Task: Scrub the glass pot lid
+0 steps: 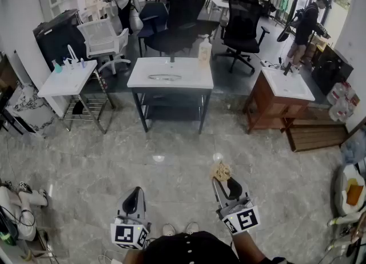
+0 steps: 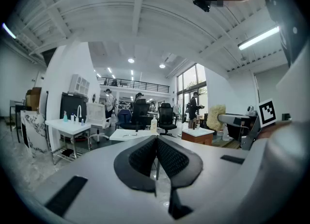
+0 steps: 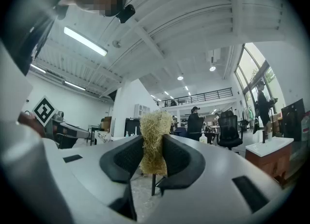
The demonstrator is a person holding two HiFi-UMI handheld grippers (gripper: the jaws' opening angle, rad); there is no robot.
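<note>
The glass pot lid (image 1: 164,77) lies flat on a white table (image 1: 191,80) across the room, beside a pale soap bottle (image 1: 204,51). Both grippers hang low over the floor, far short of that table. My left gripper (image 1: 135,192) is shut with nothing in it; in the left gripper view its black pads (image 2: 170,157) touch along their length. My right gripper (image 1: 222,180) is shut on a straw-coloured fibre scrubber (image 1: 221,171), which stands up between the pads (image 3: 180,159) in the right gripper view, where the scrubber (image 3: 155,140) pokes above the jaws.
A white side table (image 1: 57,83) with small bottles stands at the left, a wooden washstand (image 1: 274,106) at the right with a wooden pallet (image 1: 314,134) beside it. Black office chairs (image 1: 240,17) and a white chair (image 1: 106,37) stand behind the table. People stand at the back.
</note>
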